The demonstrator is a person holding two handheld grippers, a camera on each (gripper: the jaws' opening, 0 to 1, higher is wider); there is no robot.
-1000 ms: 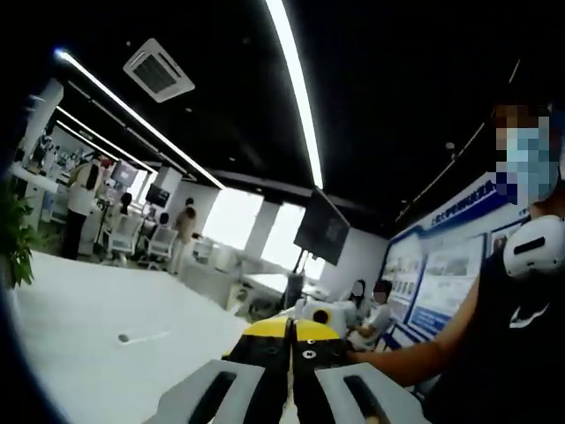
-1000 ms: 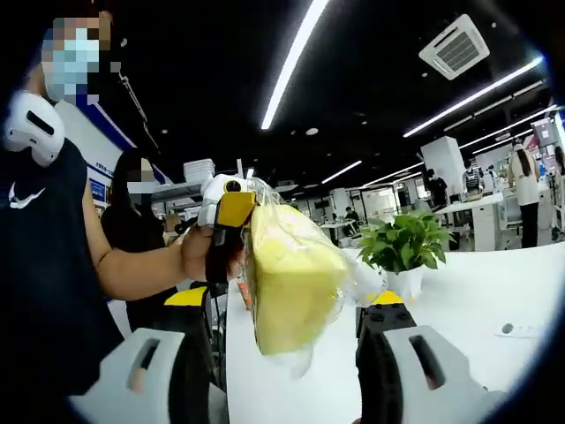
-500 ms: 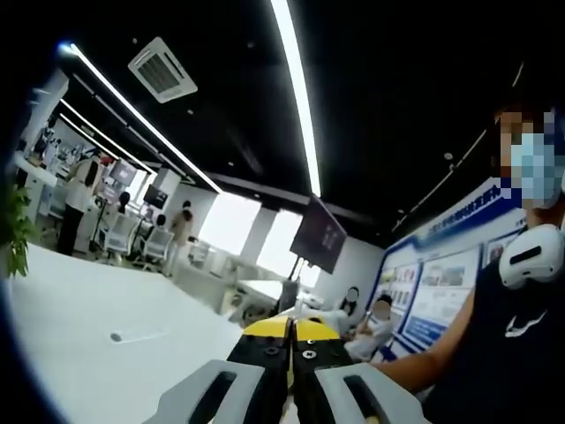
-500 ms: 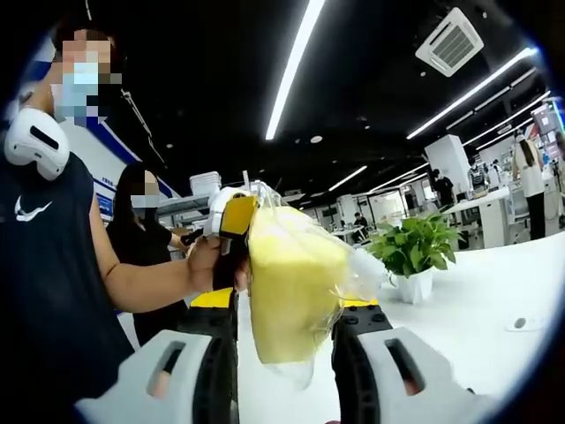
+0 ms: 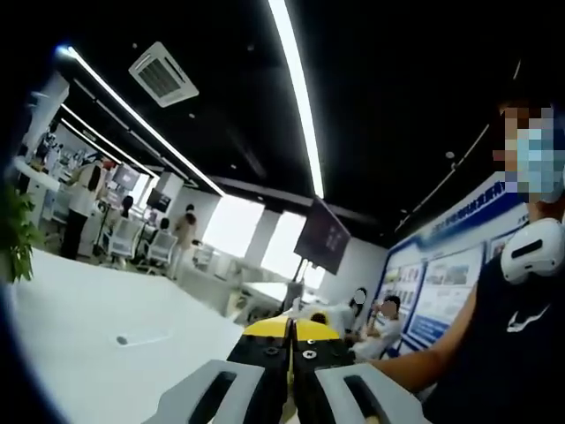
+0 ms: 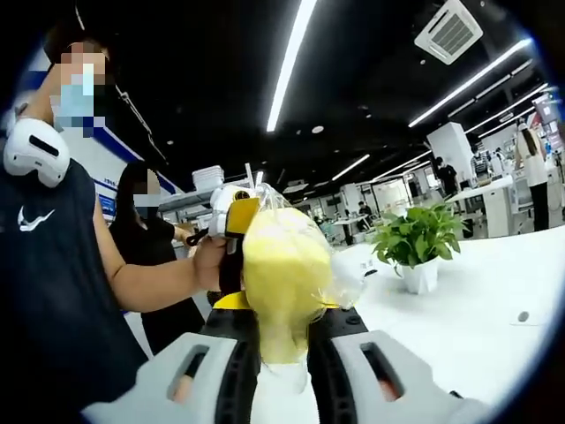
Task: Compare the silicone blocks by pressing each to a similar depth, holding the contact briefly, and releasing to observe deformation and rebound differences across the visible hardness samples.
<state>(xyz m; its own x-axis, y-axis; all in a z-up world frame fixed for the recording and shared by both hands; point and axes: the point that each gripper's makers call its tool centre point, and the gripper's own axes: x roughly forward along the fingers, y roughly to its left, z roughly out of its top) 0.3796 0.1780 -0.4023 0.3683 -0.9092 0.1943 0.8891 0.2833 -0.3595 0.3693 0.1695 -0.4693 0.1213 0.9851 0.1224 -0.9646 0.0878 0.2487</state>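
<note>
The yellow silicone block point(image 6: 284, 276), wrapped in a clear plastic bag point(image 6: 346, 276), sits squeezed between the jaws of the right tool point(image 6: 282, 349); it bulges out above them into a rounded lump, where a second ago it kept a flat, wedge-like shape with the jaws standing wide on either side. The jaws have closed in steadily over the last second, so the press on this sample looks well under way and probably near its intended depth; what remains, by my reading, is a short hold and then a release to watch how it springs back. The left tool point(image 6: 231, 231) pins the block's upper edge from behind, held in the person's hand point(image 6: 210, 262), and its jaws are pressed together on the bag and block; in the left gripper view those same jaws point(image 5: 292, 346) meet with hardly a gap, much as they did before. Beneath the block lies a white desk point(image 6: 477, 318) with a potted plant point(image 6: 417, 250) beyond it. Behind the block the room is an open office with a dark ceiling, long light strips point(image 5: 296, 93) and a hanging monitor point(image 5: 322, 237).
</note>
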